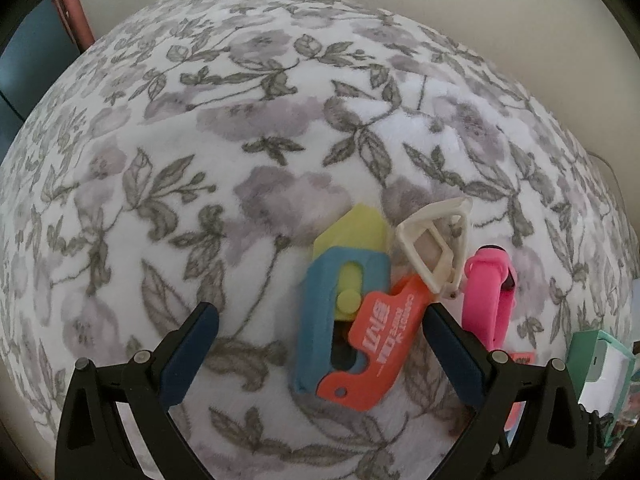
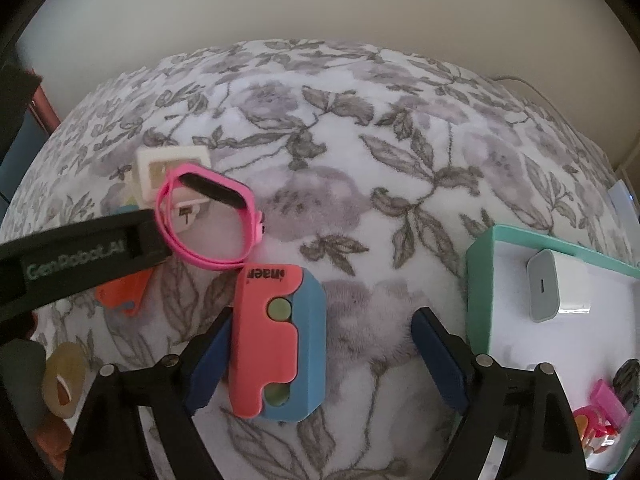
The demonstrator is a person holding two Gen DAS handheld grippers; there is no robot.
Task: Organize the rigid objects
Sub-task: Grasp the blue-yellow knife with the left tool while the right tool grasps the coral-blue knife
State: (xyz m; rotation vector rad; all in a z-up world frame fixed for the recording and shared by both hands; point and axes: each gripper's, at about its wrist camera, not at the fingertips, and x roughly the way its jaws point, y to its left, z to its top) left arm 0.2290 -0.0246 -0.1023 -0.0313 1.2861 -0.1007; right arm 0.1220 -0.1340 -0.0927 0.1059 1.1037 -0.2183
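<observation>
A floral blanket [image 2: 352, 200], white with grey flowers and leaves, covers the surface under everything. One mint-green box [image 2: 480, 280] sits on it, and it serves as the landmark here. Inside the box lies one white charger plug [image 2: 560, 292], with a few small pink and orange bits in the box's near corner, too blurred to name.

Two blue-and-coral sliding toys show. One toy [image 2: 280, 344] lies on the blanket left of the box, between the fingers of the right gripper [image 2: 320, 356]; its jaws are spread, the left pad touching or nearly touching the toy's coral edge and the right pad well clear of it. The second toy [image 1: 344, 320], with a yellow-green tip pushed out, lies farther left of the box, between the spread fingers of the left gripper [image 1: 320, 344], neither pad touching it.

One pink wristband [image 2: 208, 220] with a black insert lies beyond the first toy, left of the box. One white plastic frame [image 2: 172, 172] stands just behind the band, touching or overlapping it in view; from the left wrist it leans tilted against the second toy. At the far left, away from the box, one beige ring [image 2: 66, 380] sits by the frame's edge
</observation>
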